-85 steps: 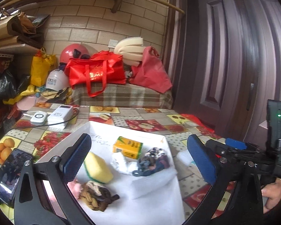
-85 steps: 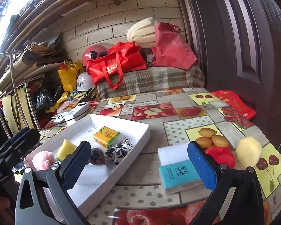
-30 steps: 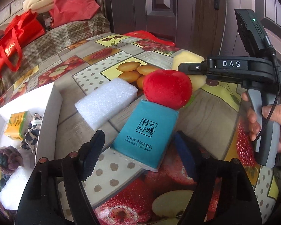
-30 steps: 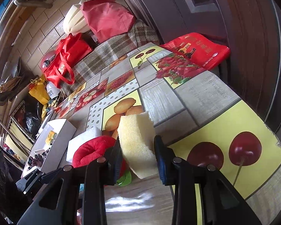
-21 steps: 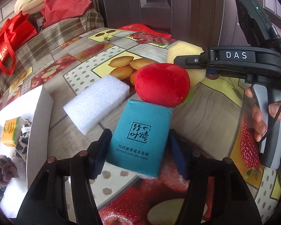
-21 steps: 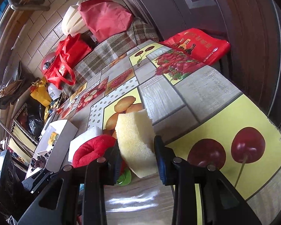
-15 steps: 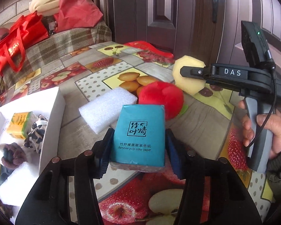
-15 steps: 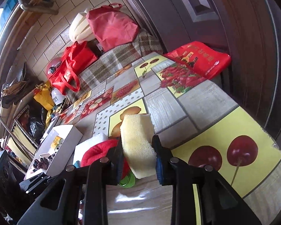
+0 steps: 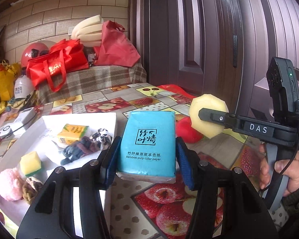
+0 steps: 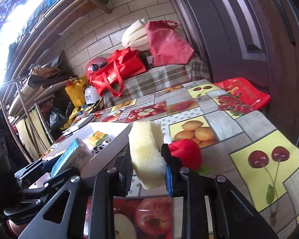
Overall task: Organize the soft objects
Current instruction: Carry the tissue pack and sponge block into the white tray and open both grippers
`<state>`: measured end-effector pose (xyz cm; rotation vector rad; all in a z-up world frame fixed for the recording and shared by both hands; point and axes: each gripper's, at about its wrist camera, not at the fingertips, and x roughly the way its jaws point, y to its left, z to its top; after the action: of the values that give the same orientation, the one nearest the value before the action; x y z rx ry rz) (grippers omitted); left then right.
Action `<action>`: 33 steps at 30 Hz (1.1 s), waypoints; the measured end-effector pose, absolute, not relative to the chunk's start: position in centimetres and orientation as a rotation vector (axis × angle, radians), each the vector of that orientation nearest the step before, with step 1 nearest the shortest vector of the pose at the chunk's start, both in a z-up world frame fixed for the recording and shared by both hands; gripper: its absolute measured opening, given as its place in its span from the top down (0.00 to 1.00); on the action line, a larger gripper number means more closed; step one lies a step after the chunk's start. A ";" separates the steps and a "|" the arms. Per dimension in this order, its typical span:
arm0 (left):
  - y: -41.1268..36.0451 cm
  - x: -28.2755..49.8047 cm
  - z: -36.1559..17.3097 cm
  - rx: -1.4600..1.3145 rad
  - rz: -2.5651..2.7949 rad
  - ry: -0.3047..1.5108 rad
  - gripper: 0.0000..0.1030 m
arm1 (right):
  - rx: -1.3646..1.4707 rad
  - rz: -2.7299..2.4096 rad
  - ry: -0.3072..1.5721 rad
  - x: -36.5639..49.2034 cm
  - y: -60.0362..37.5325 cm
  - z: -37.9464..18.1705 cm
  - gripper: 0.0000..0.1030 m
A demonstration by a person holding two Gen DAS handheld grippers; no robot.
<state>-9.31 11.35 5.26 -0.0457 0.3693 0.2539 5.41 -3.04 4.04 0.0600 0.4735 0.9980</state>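
My left gripper [image 9: 146,164] clamps the teal tissue pack [image 9: 148,142], lifted off the table beside the white box [image 9: 101,117]. My right gripper [image 10: 147,171] pinches the yellow sponge [image 10: 147,151], also in the air. The box already holds a small yellow tissue pack [image 9: 72,132], scrunchies and a pink pompom [image 9: 9,184]. The red plush [image 10: 186,154] and a white foam piece, mostly hidden, remain on the fruit-print tablecloth [image 10: 249,127].
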 end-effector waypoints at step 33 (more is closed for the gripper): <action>27.3 -13.8 2.9 -0.304 0.613 0.490 0.48 | -0.398 1.355 0.502 -5.6 13.5 1.5 0.77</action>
<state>-13.76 27.32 2.94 -0.3037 0.4899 0.6127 -5.62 13.54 1.54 -0.3981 0.5023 1.3551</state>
